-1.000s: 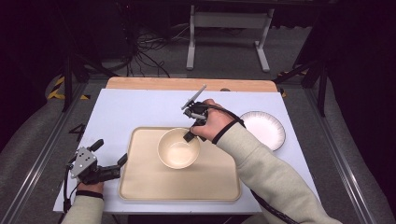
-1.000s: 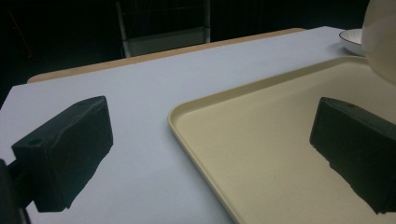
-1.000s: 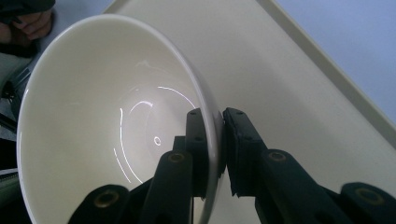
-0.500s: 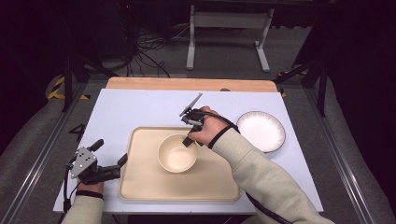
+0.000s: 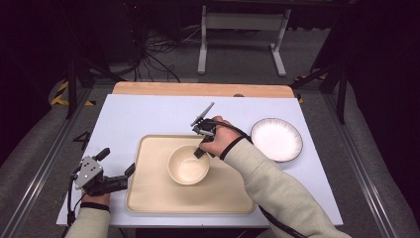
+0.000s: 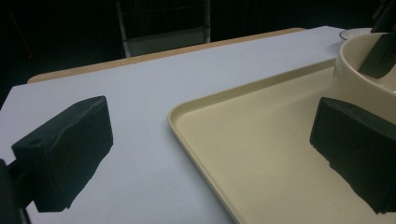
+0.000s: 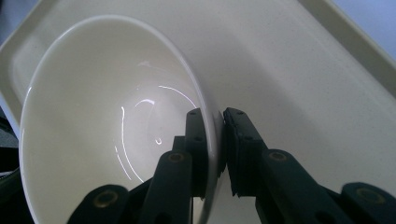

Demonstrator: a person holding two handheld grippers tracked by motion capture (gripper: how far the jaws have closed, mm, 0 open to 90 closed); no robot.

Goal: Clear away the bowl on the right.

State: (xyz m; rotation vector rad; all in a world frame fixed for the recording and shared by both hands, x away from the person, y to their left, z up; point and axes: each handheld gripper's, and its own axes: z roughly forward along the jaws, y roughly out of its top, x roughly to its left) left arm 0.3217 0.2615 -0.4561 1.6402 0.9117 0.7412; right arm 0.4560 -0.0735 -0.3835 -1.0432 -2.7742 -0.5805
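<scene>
On the white-covered worktop (image 5: 148, 116) lies a beige tray (image 5: 148, 191), and a cream bowl (image 5: 187, 168) sits in the middle of it. The right gripper (image 5: 199, 151) comes down on the far-right part of the bowl's rim; in the right gripper view its two black jaws are pinched on the bowl's wall (image 7: 116, 116), one pad inside and one outside, with the rim clamped between them. The bowl's glossy inside shows a few highlights, and the tray floor (image 7: 303, 93) runs beneath and beyond it. The person's right hand (image 5: 215, 136) wraps the gripper body, a black cable looping round the wrist, and the beige sleeve (image 5: 267, 183) reaches in from the lower right.

The left gripper (image 5: 121, 177) rests at the tray's near-left corner, held by the left hand (image 5: 94, 191). Its jaws are spread wide: in the left gripper view one pad (image 6: 65, 149) stands over the white worktop and the other (image 6: 359, 149) over the tray, with the tray's raised edge (image 6: 196, 135) between them and nothing gripped. The bowl's side (image 6: 369, 74) rises at the right of that view.

A white plate with a dark rim (image 5: 276, 140) sits on the worktop to the right of the tray, apart from it.
</scene>
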